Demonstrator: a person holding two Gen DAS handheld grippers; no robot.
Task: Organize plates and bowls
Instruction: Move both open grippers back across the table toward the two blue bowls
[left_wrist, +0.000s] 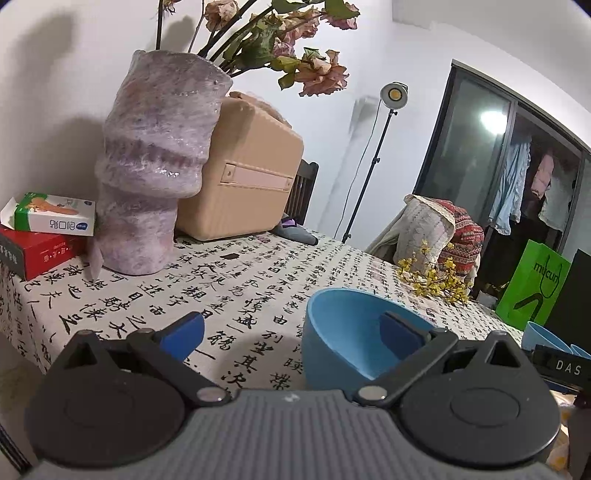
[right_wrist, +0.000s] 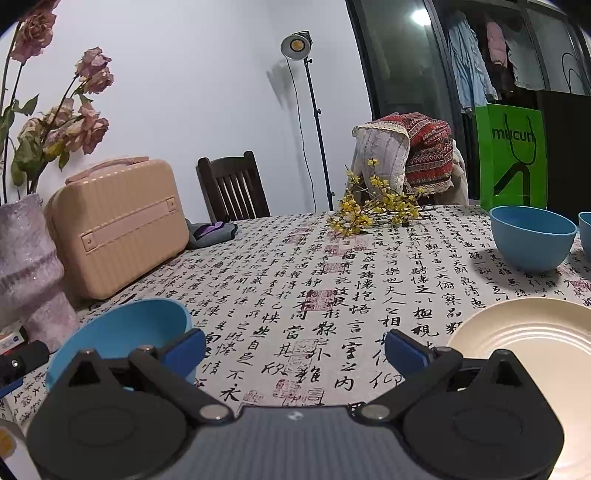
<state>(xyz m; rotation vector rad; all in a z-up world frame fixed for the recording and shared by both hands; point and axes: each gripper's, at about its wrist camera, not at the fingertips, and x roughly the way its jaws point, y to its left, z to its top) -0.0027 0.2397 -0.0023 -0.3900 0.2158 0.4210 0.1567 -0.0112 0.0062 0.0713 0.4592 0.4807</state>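
Observation:
A blue bowl (left_wrist: 332, 350) stands on the calligraphy-print tablecloth (left_wrist: 229, 291) just ahead of my left gripper (left_wrist: 291, 332). That gripper is open, its right pad (left_wrist: 397, 332) inside the bowl and its left pad outside, nothing pinched. The same bowl (right_wrist: 110, 332) shows at the lower left of the right wrist view. My right gripper (right_wrist: 295, 350) is open over bare cloth. A cream plate (right_wrist: 535, 350) lies beside its right finger. Another blue bowl (right_wrist: 530, 236) sits at the far right, with a further bowl's edge (right_wrist: 585, 229) behind it.
A purple vase (left_wrist: 147, 177) with dried roses, a beige case (left_wrist: 243, 173) and two small boxes (left_wrist: 44, 229) fill the table's back left. Yellow flower sprigs (right_wrist: 369, 210) lie at the far edge. A wooden chair (right_wrist: 232, 188) and a green bag (right_wrist: 511, 158) stand beyond.

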